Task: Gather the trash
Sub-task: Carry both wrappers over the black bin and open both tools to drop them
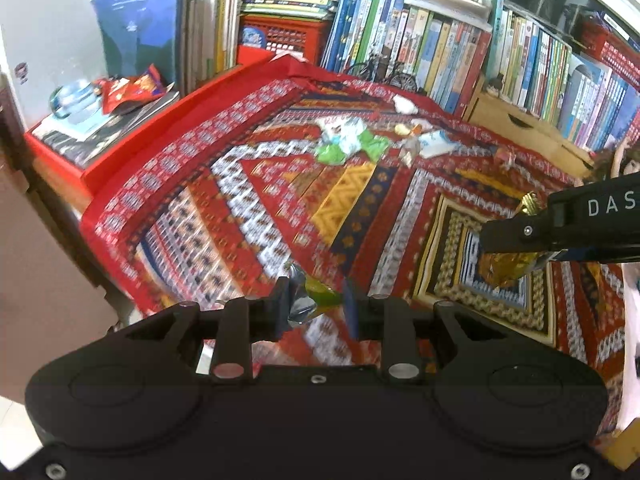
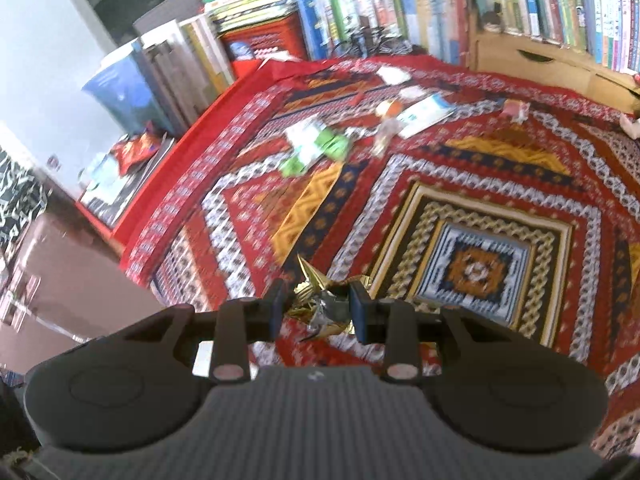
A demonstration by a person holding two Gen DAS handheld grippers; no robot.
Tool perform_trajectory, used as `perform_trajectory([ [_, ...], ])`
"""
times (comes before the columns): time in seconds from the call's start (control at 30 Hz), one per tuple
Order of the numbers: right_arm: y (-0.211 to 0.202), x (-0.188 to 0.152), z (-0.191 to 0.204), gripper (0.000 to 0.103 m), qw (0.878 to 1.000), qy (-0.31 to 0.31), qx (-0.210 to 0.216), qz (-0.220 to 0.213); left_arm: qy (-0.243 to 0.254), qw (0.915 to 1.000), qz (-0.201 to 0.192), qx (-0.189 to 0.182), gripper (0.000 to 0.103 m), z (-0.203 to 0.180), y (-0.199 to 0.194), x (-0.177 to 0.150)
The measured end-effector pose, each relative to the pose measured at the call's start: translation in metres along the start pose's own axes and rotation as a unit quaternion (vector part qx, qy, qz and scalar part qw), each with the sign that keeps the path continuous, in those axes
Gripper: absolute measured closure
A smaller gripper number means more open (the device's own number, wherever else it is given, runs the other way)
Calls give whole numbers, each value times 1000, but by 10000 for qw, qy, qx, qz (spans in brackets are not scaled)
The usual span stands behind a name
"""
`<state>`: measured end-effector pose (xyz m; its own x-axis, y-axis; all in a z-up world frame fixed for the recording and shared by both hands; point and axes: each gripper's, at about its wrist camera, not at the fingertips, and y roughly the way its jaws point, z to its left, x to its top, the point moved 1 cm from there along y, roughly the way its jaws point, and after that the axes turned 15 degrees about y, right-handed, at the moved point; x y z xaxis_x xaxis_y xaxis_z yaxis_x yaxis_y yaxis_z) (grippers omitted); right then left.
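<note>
My left gripper (image 1: 316,304) is shut on a crumpled silver and green wrapper (image 1: 310,298) above the patterned cloth. In the right wrist view my right gripper (image 2: 318,308) is shut on a crumpled gold foil wrapper (image 2: 320,304). That gripper also shows in the left wrist view as the right gripper (image 1: 512,256) coming in from the right, gold foil wrapper (image 1: 506,268) hanging below it. More litter lies at the far middle of the cloth: green and white wrappers (image 1: 348,142) (image 2: 316,148), a white and blue packet (image 1: 438,142) (image 2: 424,114) and small scraps (image 1: 404,104).
A red patterned cloth (image 1: 248,184) (image 2: 480,184) covers the table. Books (image 1: 440,48) (image 2: 400,0) line the back. A red tray (image 1: 96,168) at the left holds magazines, a red snack bag (image 1: 132,90) (image 2: 134,150) and a clear plastic item (image 1: 74,98). A wooden box (image 1: 520,128) stands back right.
</note>
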<state>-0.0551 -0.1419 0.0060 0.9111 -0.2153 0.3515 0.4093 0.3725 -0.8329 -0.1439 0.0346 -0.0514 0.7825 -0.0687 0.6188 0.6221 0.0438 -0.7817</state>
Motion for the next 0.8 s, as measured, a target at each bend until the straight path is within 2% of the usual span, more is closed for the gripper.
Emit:
perform_trajectory([
  [0.2,6,-48,9,65,9993,44,123,339,-64,9998,182,33,77,14,-17,-47],
  [0.47,23,-99,13,65,9948,280,350,917,-534,9974,479,-34,77,39,-31,-107],
  [0.6,32,-117,13,65,9909,463,454,1176,-684,9960,571,-64,77,45,-34,-126],
  [0.8,45,-131,15,64,9869,611,535,1396,-803,9942,653,-302,77,50,-32,-143],
])
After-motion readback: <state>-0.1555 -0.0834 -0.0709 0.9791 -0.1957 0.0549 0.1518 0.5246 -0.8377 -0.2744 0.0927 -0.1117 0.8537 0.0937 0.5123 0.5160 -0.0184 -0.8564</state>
